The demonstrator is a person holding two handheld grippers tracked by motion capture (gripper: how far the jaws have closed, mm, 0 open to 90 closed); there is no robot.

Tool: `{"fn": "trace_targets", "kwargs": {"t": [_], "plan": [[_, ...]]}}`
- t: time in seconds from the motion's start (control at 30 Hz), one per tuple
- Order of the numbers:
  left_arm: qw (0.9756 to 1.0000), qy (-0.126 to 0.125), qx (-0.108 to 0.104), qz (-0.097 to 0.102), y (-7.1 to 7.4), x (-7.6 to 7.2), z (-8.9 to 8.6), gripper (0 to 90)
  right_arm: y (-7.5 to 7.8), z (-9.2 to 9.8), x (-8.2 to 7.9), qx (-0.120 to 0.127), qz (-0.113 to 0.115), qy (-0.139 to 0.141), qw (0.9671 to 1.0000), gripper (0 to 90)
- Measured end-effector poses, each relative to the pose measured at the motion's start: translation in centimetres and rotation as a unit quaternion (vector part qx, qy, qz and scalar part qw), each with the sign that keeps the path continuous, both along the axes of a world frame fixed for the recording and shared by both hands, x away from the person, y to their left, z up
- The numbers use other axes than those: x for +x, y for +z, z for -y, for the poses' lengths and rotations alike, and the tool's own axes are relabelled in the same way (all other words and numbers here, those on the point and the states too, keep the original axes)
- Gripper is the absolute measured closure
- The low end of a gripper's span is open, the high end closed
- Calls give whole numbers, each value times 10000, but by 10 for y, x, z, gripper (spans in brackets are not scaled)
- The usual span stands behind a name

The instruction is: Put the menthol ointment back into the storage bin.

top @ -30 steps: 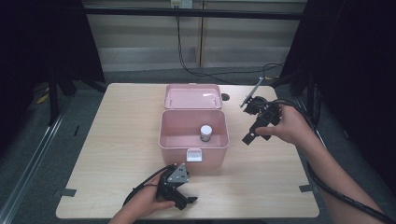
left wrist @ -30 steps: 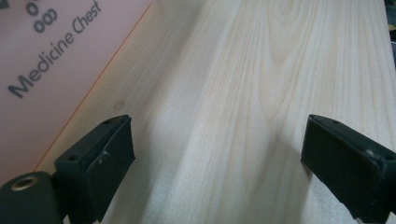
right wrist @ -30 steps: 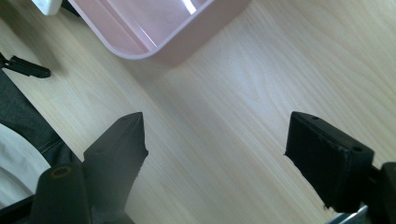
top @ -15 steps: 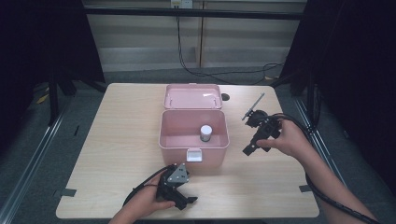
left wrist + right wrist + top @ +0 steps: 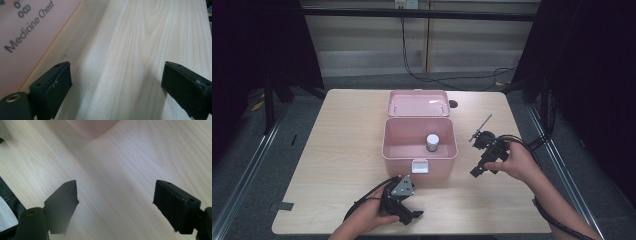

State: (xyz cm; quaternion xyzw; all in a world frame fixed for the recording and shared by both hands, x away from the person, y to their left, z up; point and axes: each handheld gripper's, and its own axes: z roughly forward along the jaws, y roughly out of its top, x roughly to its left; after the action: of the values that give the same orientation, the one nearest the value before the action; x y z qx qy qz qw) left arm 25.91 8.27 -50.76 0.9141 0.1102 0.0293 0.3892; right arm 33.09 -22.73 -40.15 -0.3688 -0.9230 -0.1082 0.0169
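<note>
- While the wooden table (image 5: 337, 150) carries everything, the pink medicine chest (image 5: 419, 147) stands at its middle, lid (image 5: 418, 103) thrown back toward the far edge and latch (image 5: 420, 166) facing the near edge.
- The right gripper (image 5: 484, 155) has drawn back from over the chest toward the right edge; its jaws stand spread and empty over bare wood, so I judge the placing done and closing the lid left.
- The left gripper (image 5: 404, 207) waits at the near edge, just before the chest front, jaws wide apart and holding nothing.
- A small white-capped bottle (image 5: 432, 142) stands upright inside the chest, near its right wall.
- A thin dark rod (image 5: 480, 127) lies beyond the right gripper; nothing blocks the lid.
</note>
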Motion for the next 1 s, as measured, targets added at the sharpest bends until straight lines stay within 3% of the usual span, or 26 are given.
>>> {"fn": "trace_targets", "kwargs": {"t": [0.67, 1.0], "plan": [[10000, 8, 2, -4, 0, 0, 0, 88, -40, 9, -19, 147, 123, 22, 9998, 191], [10000, 10, -14, -11, 0, 0, 0, 88, -57, 13, -28, 384, 65, -12, 9992, 193]]}}
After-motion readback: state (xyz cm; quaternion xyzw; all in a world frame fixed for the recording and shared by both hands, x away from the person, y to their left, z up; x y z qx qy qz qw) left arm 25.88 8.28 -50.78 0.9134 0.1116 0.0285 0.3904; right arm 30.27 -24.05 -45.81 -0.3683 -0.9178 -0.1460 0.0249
